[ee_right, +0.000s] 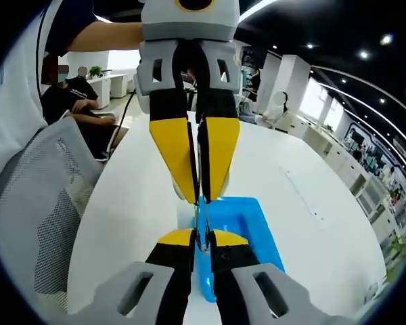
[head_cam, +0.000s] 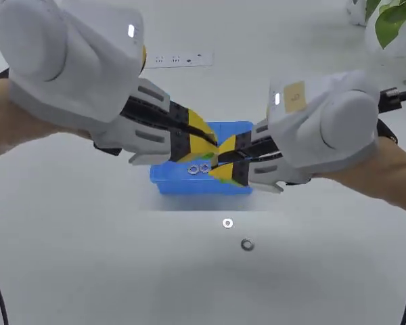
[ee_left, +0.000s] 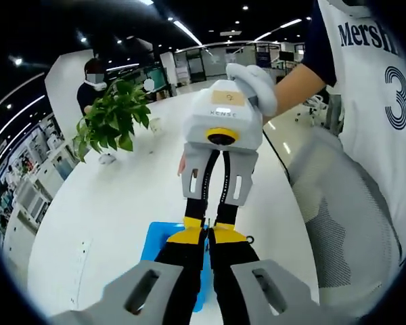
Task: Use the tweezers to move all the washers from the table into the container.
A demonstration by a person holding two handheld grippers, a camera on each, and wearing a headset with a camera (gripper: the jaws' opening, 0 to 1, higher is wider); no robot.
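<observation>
- Head view: white table [head_cam: 88, 271], task part done. We count two washers in the box and two on the table.
- Left gripper [head_cam: 208, 141] and right gripper [head_cam: 224, 161] meet tip to tip above the box, both clear of the table.
- Left gripper: in the right gripper view its yellow jaws are pressed together on the tweezers.
- Right gripper: its jaws are drawn in, with the other end of the tweezers in the narrow gap, so we read it as gripping too.
- Blue box [head_cam: 189, 188] sits right under the tips.
- Tweezers [ee_right: 202, 220]: a thin metal strip running from one gripper to the other. We can't see the tips.
- We judge this a re-grip or handover of the tweezers.
- To do it well:
  - Let one side go only once the other has a firm bite.
  - Hold them mid-body so the tips can open and shut.
  - Line them up along the jaws.
- Washers in the box [head_cam: 198, 168]: two, side by side.
- Loose washers: one [head_cam: 228, 223] just in front of the box, one [head_cam: 247, 244] near it, a little further from the box.
- They lie flat, so we'd come in low and pinch a rim, nearer one first.
</observation>
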